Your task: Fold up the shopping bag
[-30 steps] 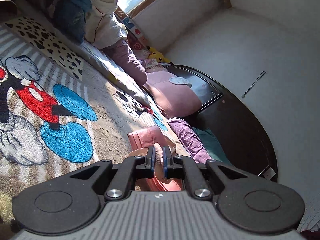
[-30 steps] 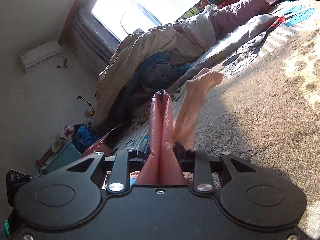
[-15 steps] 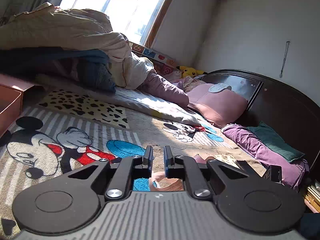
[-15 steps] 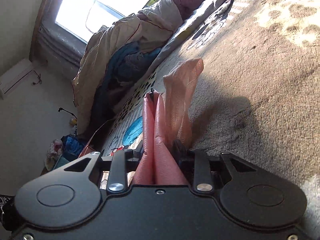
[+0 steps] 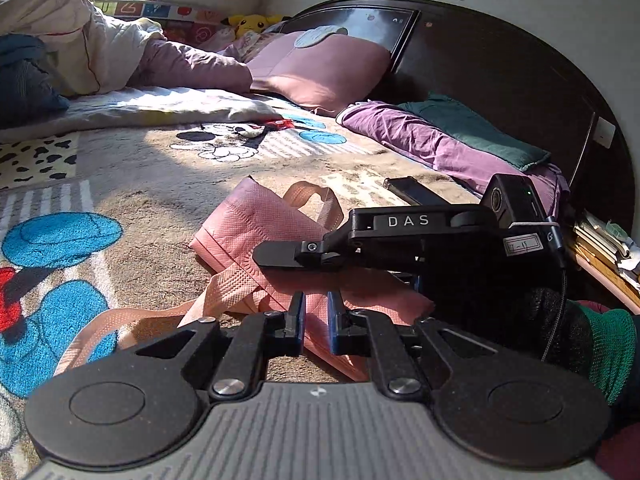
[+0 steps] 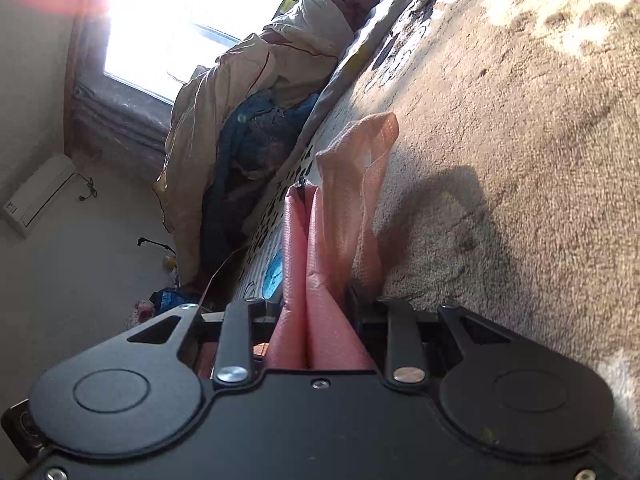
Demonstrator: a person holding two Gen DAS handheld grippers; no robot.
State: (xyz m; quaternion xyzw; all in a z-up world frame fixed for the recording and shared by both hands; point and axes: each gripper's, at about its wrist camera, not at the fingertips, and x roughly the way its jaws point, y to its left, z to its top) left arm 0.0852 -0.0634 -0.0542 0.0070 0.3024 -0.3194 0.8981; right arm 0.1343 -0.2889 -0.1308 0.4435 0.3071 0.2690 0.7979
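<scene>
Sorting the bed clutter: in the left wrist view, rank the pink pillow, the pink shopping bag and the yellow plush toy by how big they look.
1. Pink shopping bag, though it lies nearest the camera
2. Pink pillow
3. Yellow plush toy, farthest away

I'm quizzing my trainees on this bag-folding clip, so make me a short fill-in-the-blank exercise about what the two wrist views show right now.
1. The right gripper is shut on the folded ____ woven shopping bag.
2. The bag lies on a fleece blanket printed with a ____ cartoon character.
3. The left gripper holds ____ between its nearly closed fingers.
4. A yellow plush toy sits near the dark wooden ____.

Missing words: pink; mouse; nothing; headboard
</scene>
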